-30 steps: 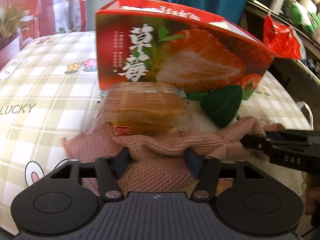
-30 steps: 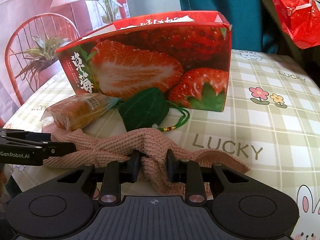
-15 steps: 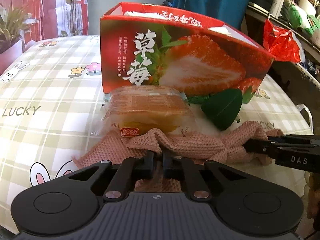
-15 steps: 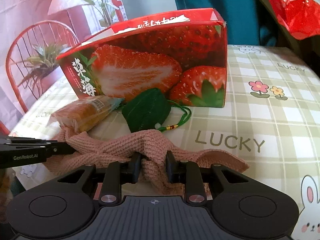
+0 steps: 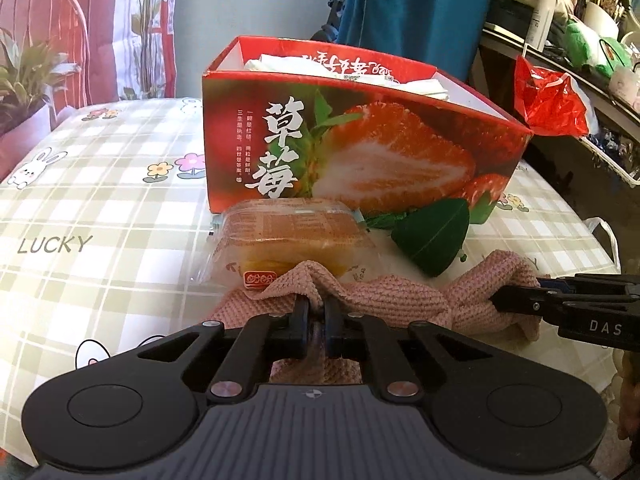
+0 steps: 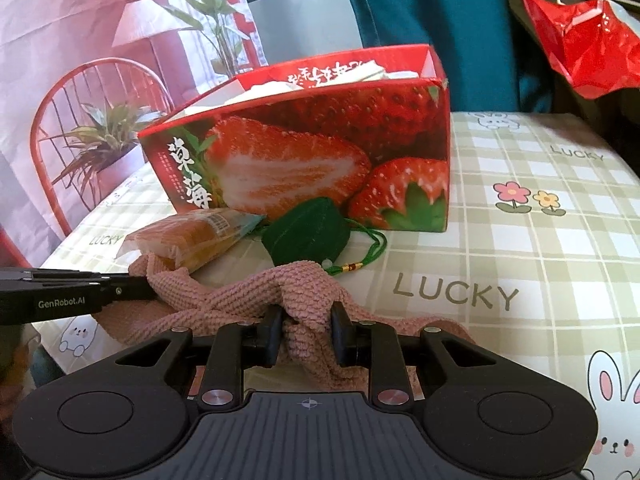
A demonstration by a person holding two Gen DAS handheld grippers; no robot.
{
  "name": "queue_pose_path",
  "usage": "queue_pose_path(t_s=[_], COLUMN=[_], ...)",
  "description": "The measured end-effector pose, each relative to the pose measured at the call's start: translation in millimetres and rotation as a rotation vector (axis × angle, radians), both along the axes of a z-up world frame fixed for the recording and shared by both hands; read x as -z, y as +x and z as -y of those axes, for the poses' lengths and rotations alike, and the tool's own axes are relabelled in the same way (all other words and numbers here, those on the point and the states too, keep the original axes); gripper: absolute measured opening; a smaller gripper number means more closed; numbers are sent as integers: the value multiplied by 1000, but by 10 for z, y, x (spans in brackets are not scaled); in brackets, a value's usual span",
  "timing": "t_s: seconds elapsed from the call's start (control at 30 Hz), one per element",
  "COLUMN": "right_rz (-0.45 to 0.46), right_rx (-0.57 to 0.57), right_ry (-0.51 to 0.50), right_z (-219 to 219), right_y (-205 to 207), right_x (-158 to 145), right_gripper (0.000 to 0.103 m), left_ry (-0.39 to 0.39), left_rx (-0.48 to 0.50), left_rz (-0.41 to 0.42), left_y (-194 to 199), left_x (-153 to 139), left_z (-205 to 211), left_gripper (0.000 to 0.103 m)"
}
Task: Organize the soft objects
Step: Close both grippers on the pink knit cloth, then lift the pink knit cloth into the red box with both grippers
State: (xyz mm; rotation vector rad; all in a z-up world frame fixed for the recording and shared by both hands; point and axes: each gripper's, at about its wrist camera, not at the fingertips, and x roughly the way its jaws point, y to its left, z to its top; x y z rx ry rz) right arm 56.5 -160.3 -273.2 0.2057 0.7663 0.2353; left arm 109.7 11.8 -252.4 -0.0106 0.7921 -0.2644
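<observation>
A pink knitted cloth lies bunched at the table's near edge; it also shows in the right wrist view. My left gripper is shut on a fold of its left part. My right gripper is shut on a thick bunch of its right part; this gripper shows at the right of the left wrist view. A wrapped sponge cake and a green fabric pouch with a cord lie just behind the cloth, in front of an open red strawberry box.
The table has a checked "LUCKY" tablecloth. The strawberry box holds white items. A red plastic bag hangs at the right. A red chair and a plant stand beyond the left table edge.
My left gripper has closed on the pink cloth and risen with it. Both views have lifted, and the cloth's gripped parts have come up off the table.
</observation>
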Motion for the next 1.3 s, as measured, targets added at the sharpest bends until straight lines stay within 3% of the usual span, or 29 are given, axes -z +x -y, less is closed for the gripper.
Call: queue_pose_path(t_s=[0.8, 1.3], right_rz=[-30, 37], right_rx=[-7, 29], right_ry=[-12, 2], right_z=[-25, 44], right_y=[7, -134], right_x=[86, -98], right_gripper=[23, 23], left_ry=[-10, 0], left_rx=[-6, 33], left_rz=[-10, 111], left_y=[-23, -317], left_x=[26, -325], left_z=[-32, 41], left_gripper=[8, 8])
